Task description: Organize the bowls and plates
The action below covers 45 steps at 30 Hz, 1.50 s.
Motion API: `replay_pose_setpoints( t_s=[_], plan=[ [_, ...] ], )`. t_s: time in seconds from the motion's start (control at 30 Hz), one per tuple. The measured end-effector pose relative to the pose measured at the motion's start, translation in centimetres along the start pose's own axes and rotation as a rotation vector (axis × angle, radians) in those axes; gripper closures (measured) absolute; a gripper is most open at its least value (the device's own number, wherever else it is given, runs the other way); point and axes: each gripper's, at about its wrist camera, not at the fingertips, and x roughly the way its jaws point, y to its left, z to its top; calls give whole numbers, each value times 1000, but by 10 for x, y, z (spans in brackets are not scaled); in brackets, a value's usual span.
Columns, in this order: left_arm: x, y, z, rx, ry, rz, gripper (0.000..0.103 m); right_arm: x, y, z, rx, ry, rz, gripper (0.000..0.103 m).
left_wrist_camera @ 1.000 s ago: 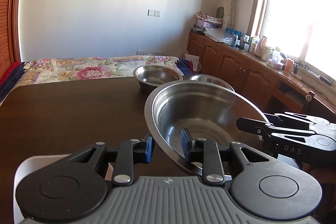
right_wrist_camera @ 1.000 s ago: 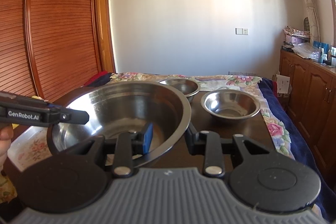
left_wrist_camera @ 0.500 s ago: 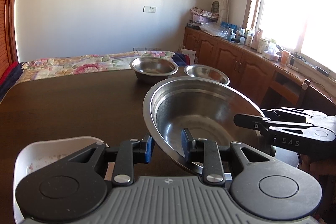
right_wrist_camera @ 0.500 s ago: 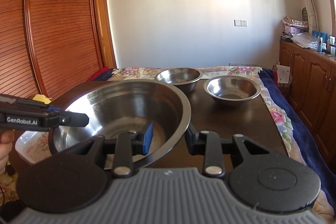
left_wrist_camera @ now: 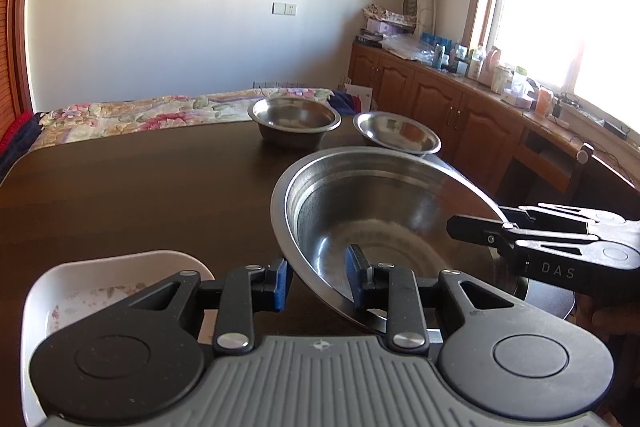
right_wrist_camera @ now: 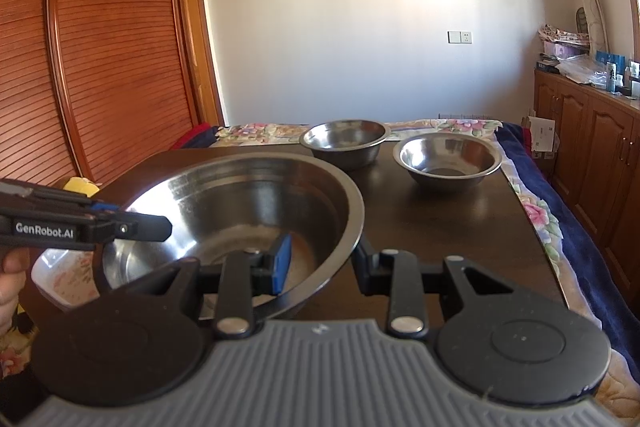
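A large steel bowl [left_wrist_camera: 384,211] is held between both grippers above the dark table [left_wrist_camera: 140,187]. My left gripper [left_wrist_camera: 318,281] is shut on its near left rim. My right gripper [right_wrist_camera: 320,261] is shut on its right rim; the bowl fills the left of the right wrist view [right_wrist_camera: 240,203]. Each gripper shows in the other's view, the right one [left_wrist_camera: 540,239] and the left one [right_wrist_camera: 80,227]. Two smaller steel bowls stand at the table's far end, one deep [left_wrist_camera: 294,121] [right_wrist_camera: 344,139] and one shallower [left_wrist_camera: 396,133] [right_wrist_camera: 446,157]. A white floral dish [left_wrist_camera: 104,291] [right_wrist_camera: 60,267] lies at the near left.
A bed with a floral cover [left_wrist_camera: 168,111] lies beyond the table. Wooden cabinets [left_wrist_camera: 460,123] with bottles run along the right wall under a window. A slatted wooden door [right_wrist_camera: 100,47] stands at the left. A yellow object [right_wrist_camera: 82,185] sits by the table's left edge.
Both grippers have lowered a little with the large bowl. The two small bowls and the far table end now show more fully above its rim.
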Motion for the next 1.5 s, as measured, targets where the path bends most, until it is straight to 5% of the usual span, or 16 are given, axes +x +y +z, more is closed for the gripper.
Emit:
replay_pose_setpoints(
  t_s=[1.0, 1.07, 1.2, 1.3, 1.5],
  plan=[
    [4, 6, -25, -7, 33, -8, 70, 2, 4, -17, 9, 46, 1, 68],
    [4, 7, -27, -12, 32, -9, 65, 3, 4, -17, 7, 49, 5, 67],
    [-1, 12, -25, -23, 8, -6, 39, 3, 3, -14, 2, 43, 7, 65],
    [-7, 18, -17, -30, -18, 11, 31, -2, 0, -7, -13, 24, -7, 50],
    [-4, 33, 17, -10, -62, 65, 22, -11, -19, 21, -61, -15, -23, 49]
  ],
)
